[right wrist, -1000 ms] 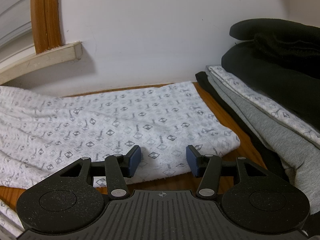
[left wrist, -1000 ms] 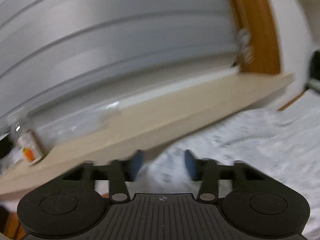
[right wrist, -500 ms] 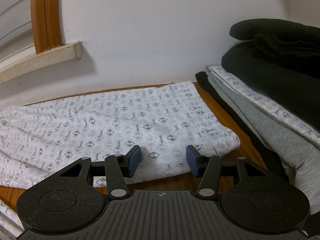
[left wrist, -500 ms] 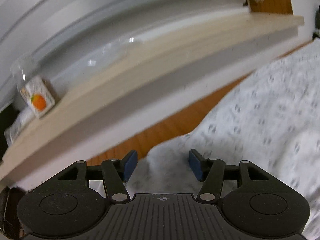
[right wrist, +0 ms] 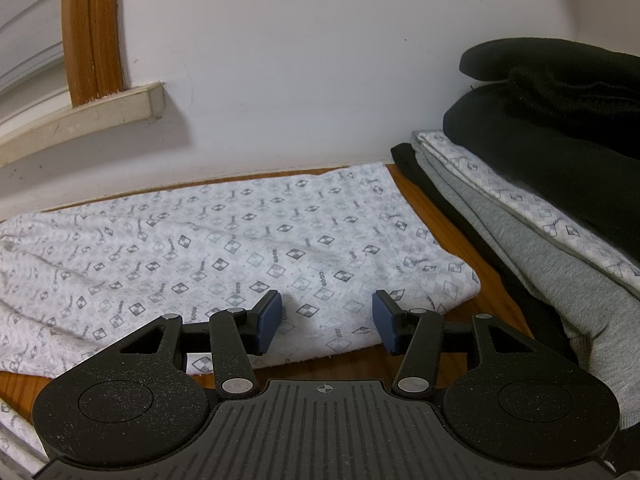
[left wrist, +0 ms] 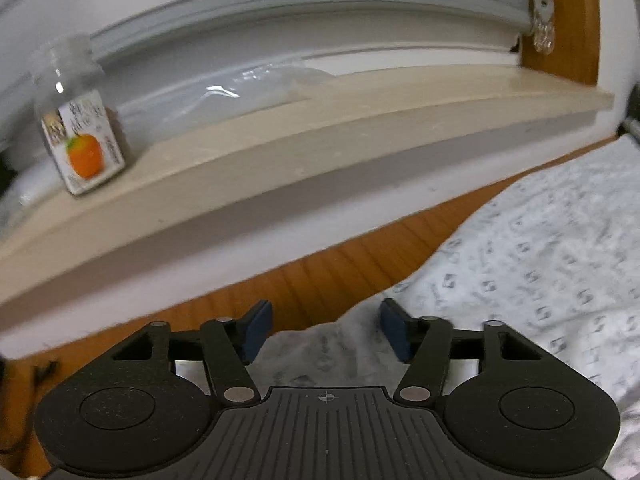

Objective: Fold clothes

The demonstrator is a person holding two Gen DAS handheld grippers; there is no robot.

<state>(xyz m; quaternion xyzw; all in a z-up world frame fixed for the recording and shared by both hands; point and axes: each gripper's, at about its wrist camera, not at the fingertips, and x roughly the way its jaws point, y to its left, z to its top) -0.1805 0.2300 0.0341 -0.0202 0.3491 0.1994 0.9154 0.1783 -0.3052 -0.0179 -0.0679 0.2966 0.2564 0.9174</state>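
Note:
A white garment with a grey diamond print [right wrist: 240,248] lies spread flat on the wooden table [right wrist: 424,200]. In the left wrist view its crumpled far-left edge [left wrist: 540,272] reaches up between my left gripper's [left wrist: 326,332] blue pads. Those jaws are closing, with a bump of cloth between them and gaps still showing on both sides. My right gripper [right wrist: 326,322] stands open low over the garment's near right part, close to its front hem, with flat cloth under the gap.
A stack of folded clothes [right wrist: 560,184], black, grey and patterned, stands at the right. A beige windowsill [left wrist: 360,120] overhangs the table at the back and carries a clear bottle with an orange label [left wrist: 80,128]. Bare wood [left wrist: 320,280] shows beside the garment's left edge.
My left gripper has slid left and down along the garment's edge, and its jaws have narrowed. The garment's raised left part has sunk flat. The right gripper has not moved.

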